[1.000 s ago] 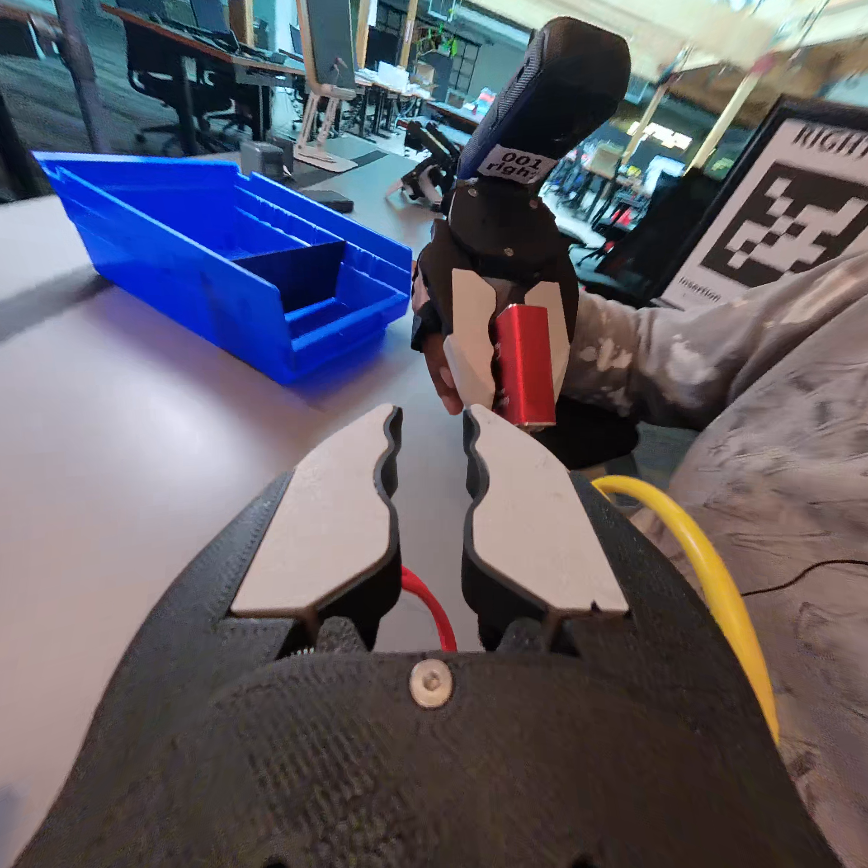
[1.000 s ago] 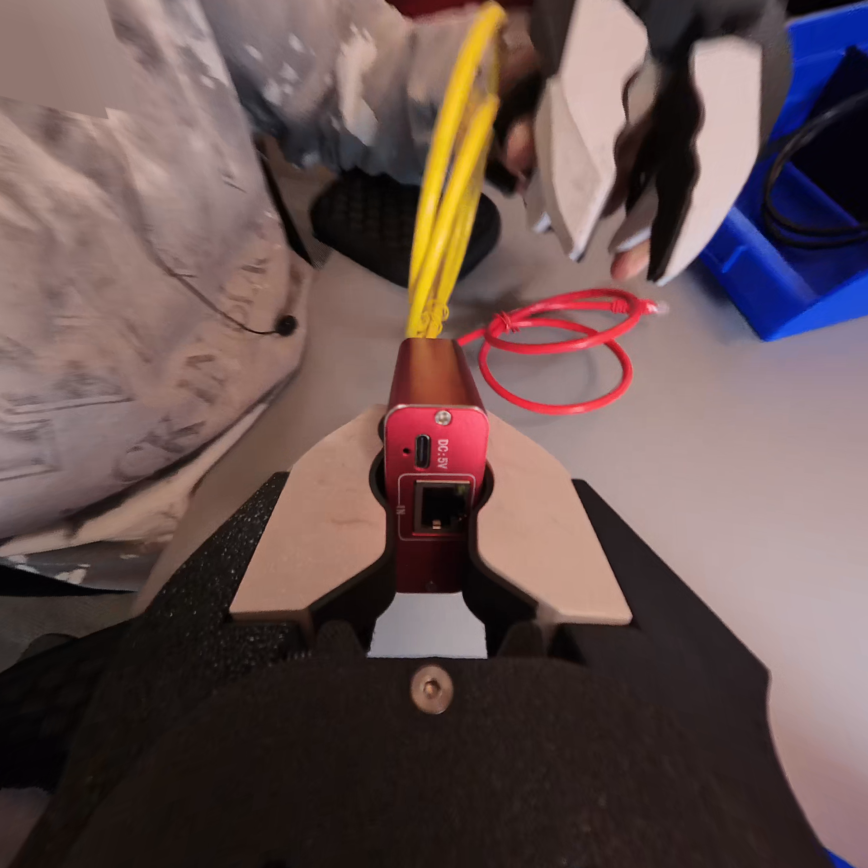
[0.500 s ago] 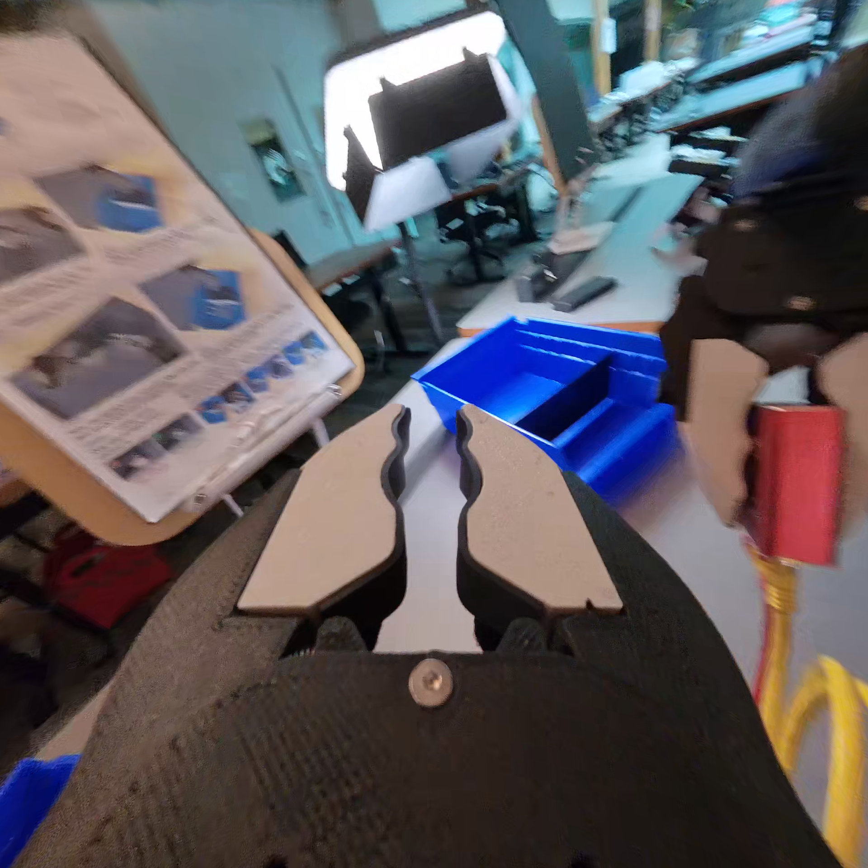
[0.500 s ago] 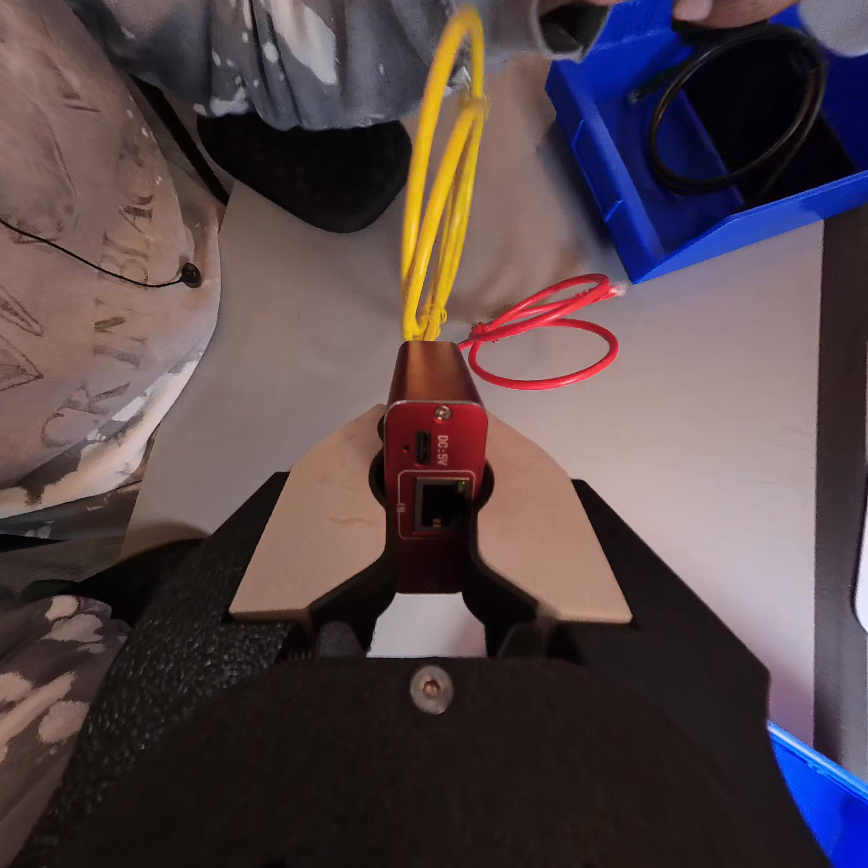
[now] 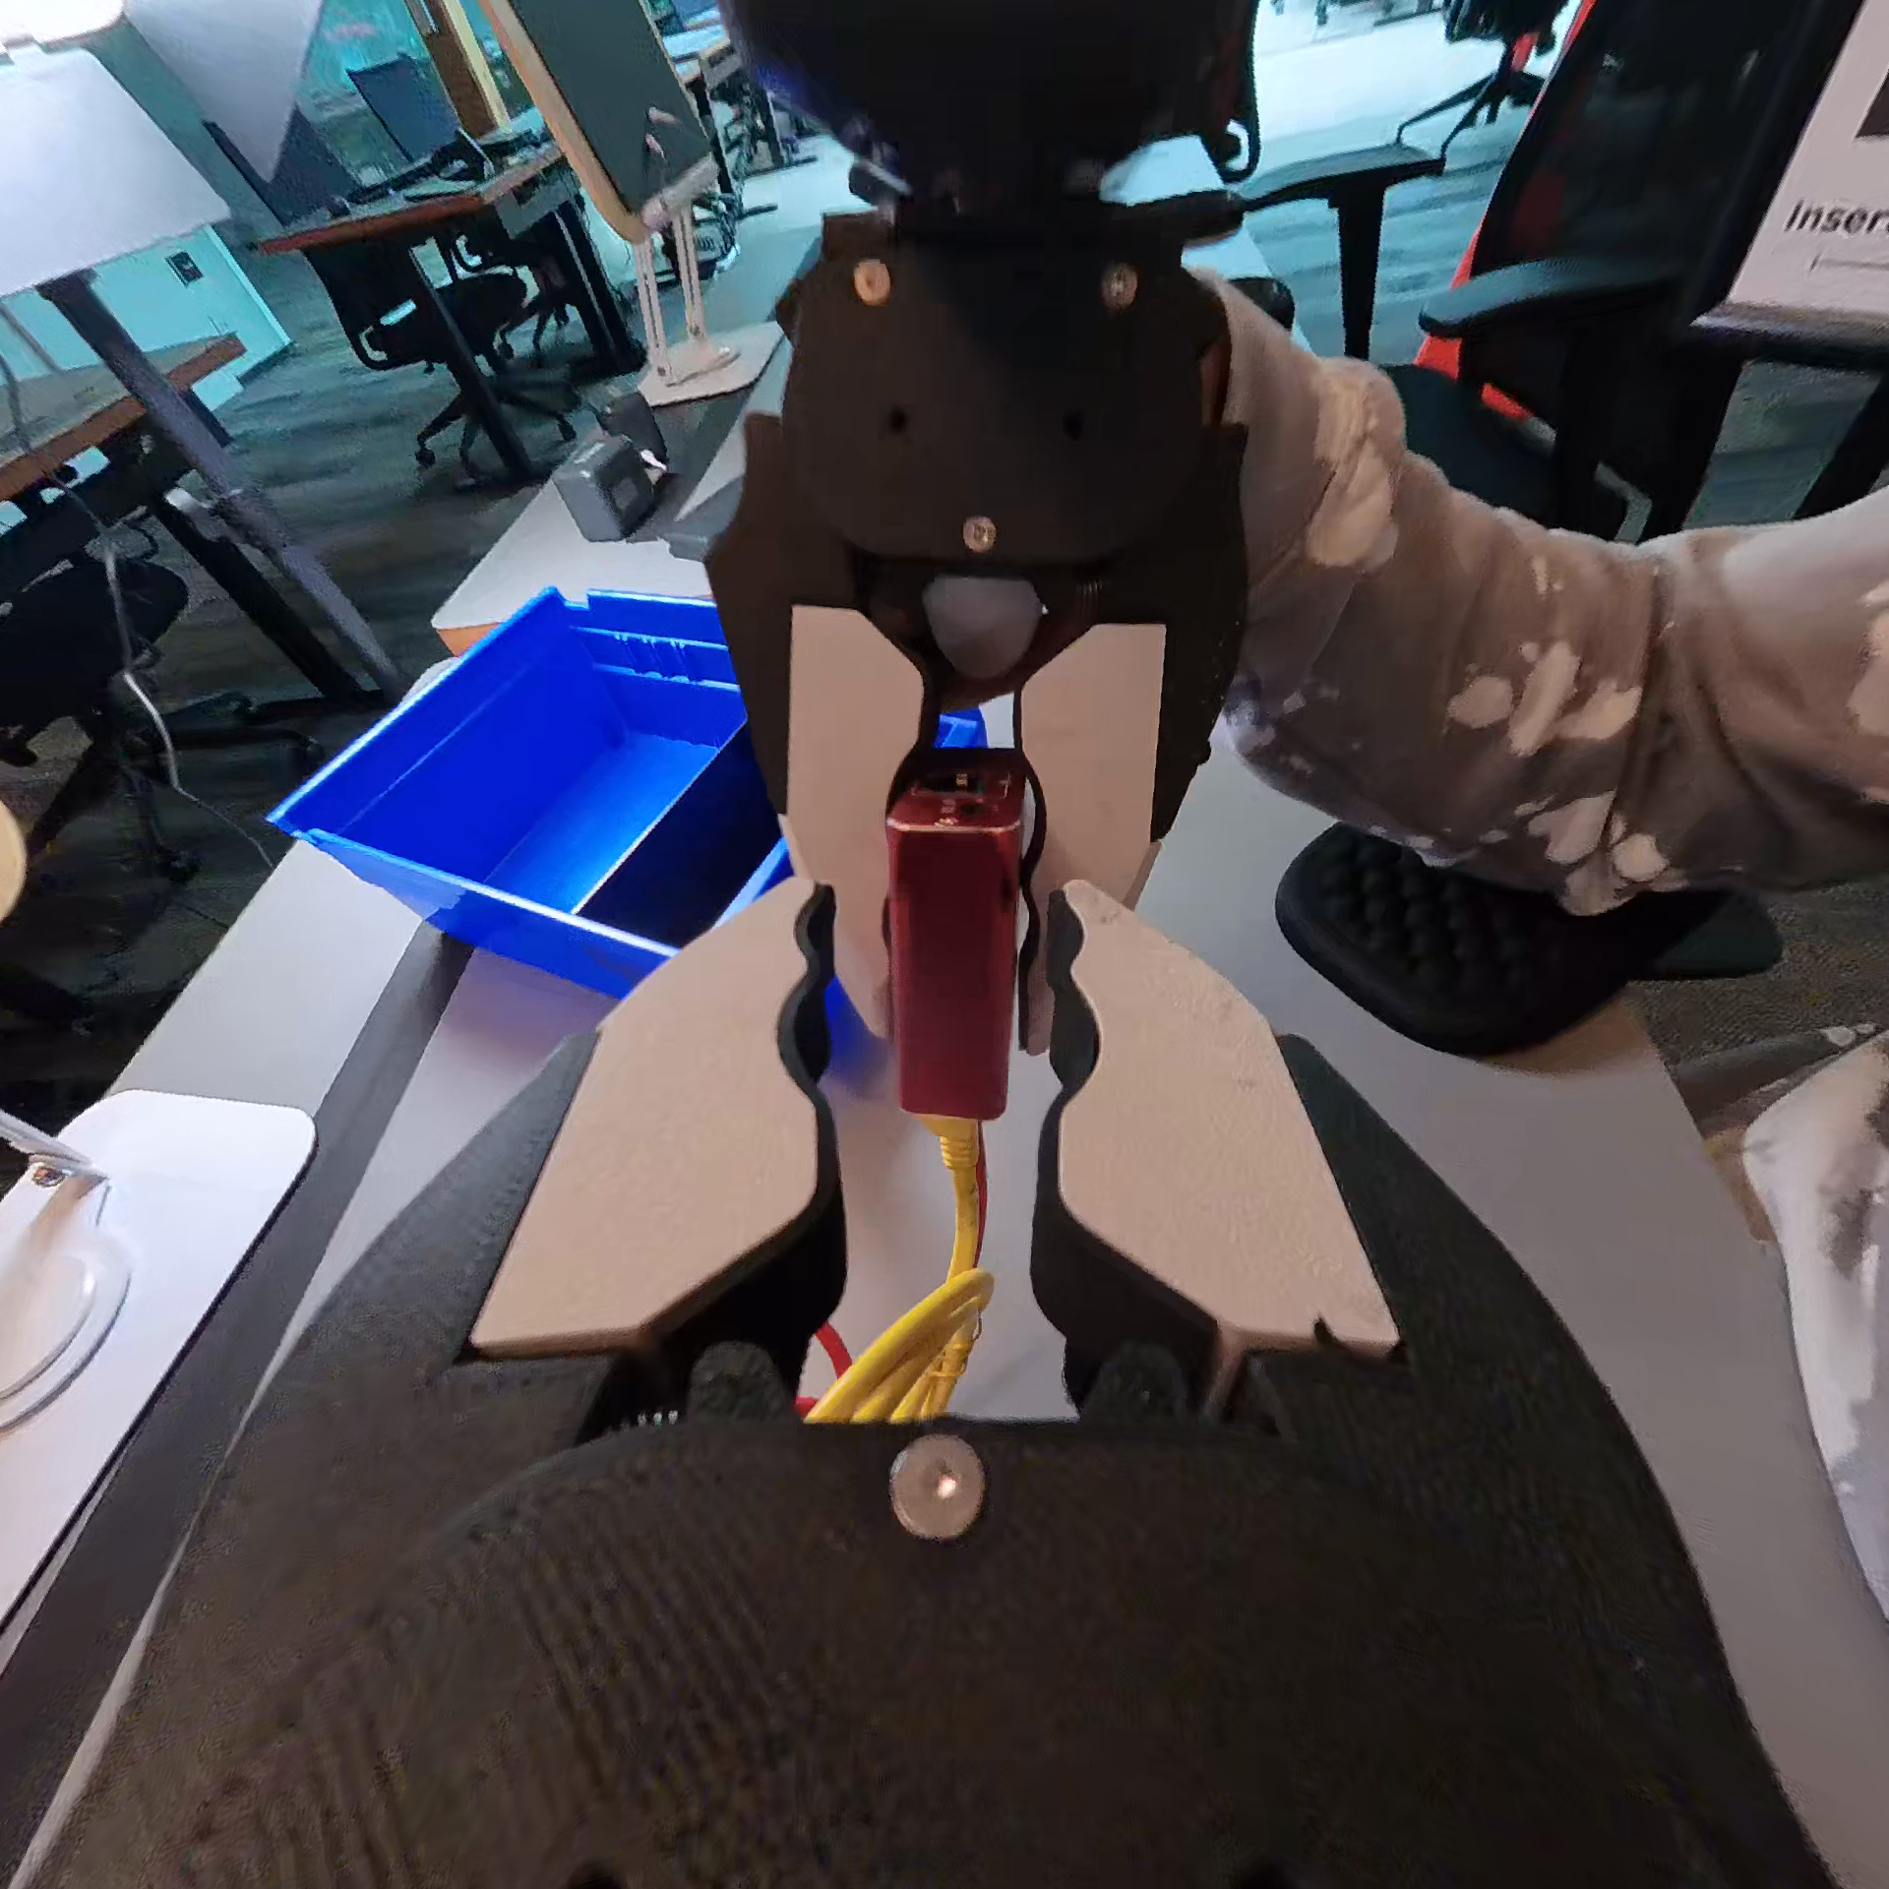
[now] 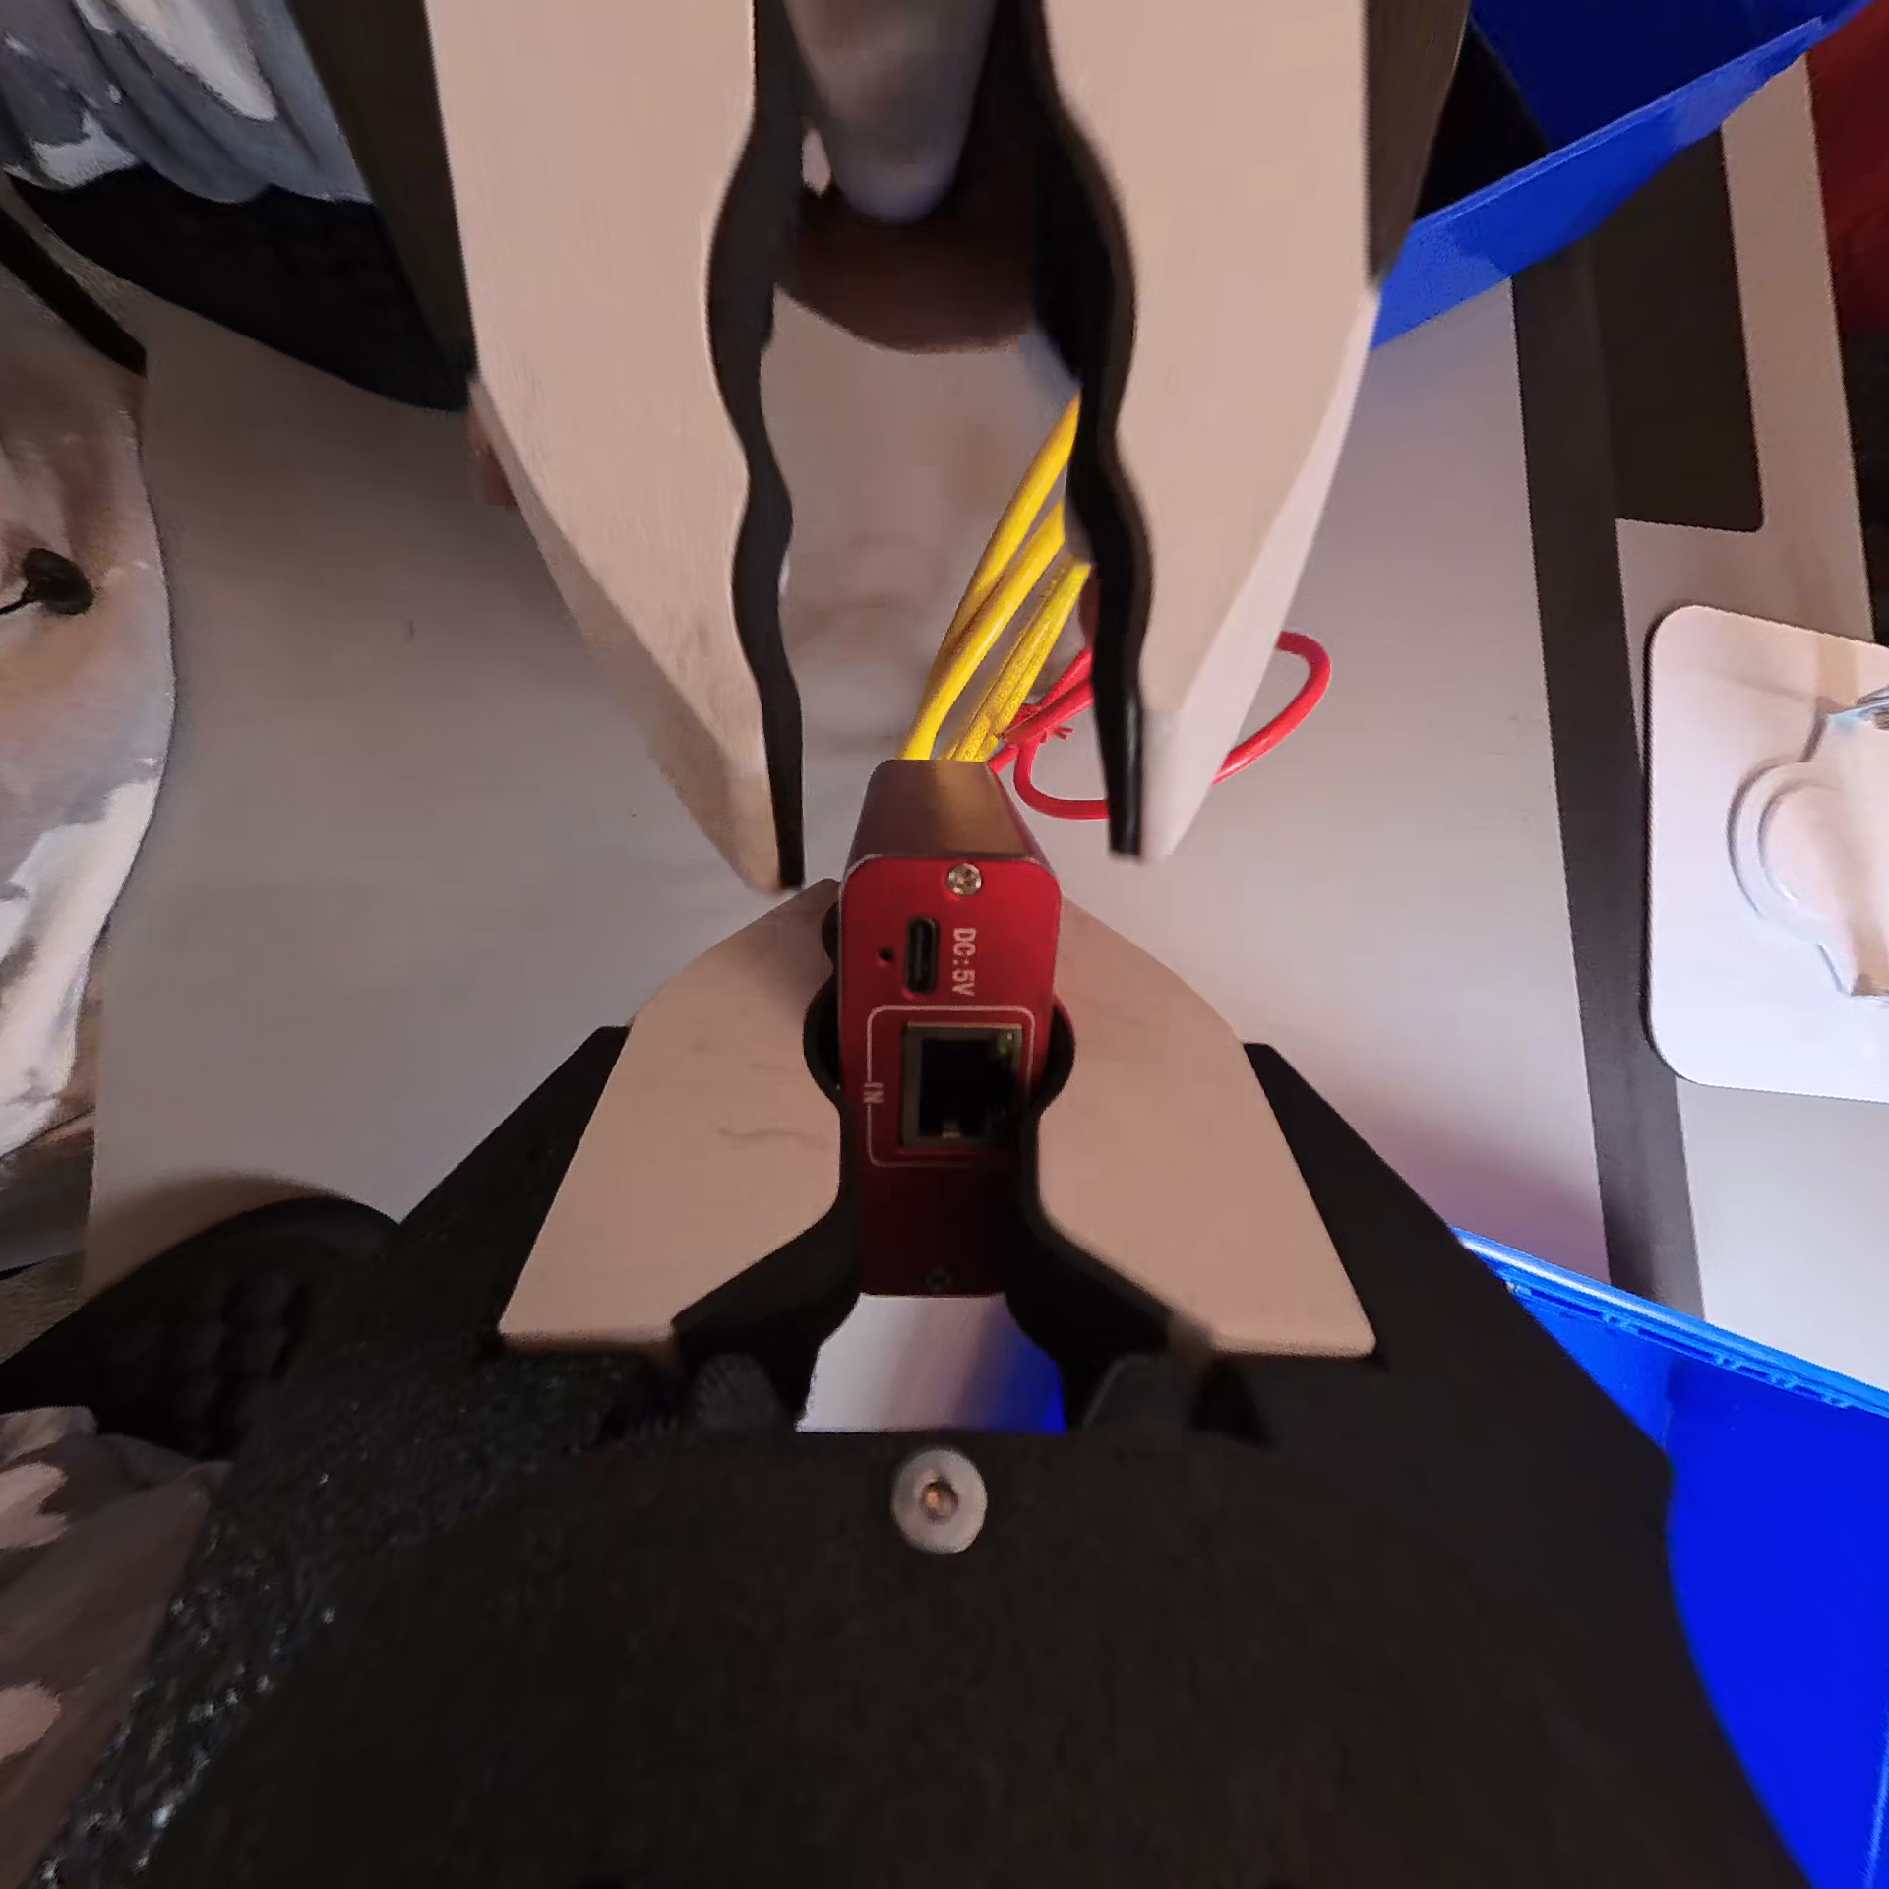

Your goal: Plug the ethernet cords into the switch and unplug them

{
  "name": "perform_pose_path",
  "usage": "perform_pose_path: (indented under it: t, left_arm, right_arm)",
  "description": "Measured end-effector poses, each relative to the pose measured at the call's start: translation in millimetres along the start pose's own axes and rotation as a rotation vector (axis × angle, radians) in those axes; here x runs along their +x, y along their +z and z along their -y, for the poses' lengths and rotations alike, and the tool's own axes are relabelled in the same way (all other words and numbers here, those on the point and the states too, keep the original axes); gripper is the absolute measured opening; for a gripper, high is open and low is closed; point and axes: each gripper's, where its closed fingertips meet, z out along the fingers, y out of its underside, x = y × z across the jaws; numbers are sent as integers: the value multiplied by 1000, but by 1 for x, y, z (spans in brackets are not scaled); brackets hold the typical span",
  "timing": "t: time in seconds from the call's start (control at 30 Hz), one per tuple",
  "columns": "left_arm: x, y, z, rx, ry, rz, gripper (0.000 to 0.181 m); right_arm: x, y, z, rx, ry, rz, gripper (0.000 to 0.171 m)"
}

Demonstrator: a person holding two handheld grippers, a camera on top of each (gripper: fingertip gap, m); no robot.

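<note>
The right tool (image 6: 946,1084) is clenched on the red ethernet switch (image 6: 951,1073), one finger on each long side. The long axis of the switch runs along the fingers, above the grey table (image 6: 409,818). Its end with the empty port faces the right wrist camera. The far end points to the left tool (image 5: 935,981), and the yellow ethernet cord (image 5: 961,1227) is plugged in there. This cord passes between the fingers of the left tool, which are spread and grasp nothing; their tips stand just beside the switch's cord end. A coiled red ethernet cord (image 6: 1268,736) lies on the table under them. The blue bin (image 5: 572,808) is near, toward the table edge.
</note>
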Motion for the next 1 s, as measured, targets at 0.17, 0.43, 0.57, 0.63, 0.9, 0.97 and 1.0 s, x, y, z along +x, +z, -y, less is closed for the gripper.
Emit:
perform_pose_path:
  t: [0.17,0.43,0.57,0.63,0.9,0.97,1.0]
  left_arm:
    - [2,6,-7,-32,66,19,26]
    - [-40,-65,51,481,-135,97,26]
    - [-53,-105,69,750,-232,95,26]
    - [-54,-113,72,826,-238,101,26]
    - [-43,-99,63,704,-147,15,27]
    - [-42,-91,55,574,-117,20,28]
    - [-41,-87,50,502,-105,17,28]
  right_arm:
    - [2,5,3,-21,-44,-48,28]
    - [36,-61,83,736,30,-169,47]
    - [43,-53,95,884,121,-112,52]
    - [43,-43,106,920,144,-110,46]
    - [36,-50,94,778,83,-152,16]
    - [36,-53,84,680,61,-182,15]
    - [34,-53,77,619,42,-197,15]
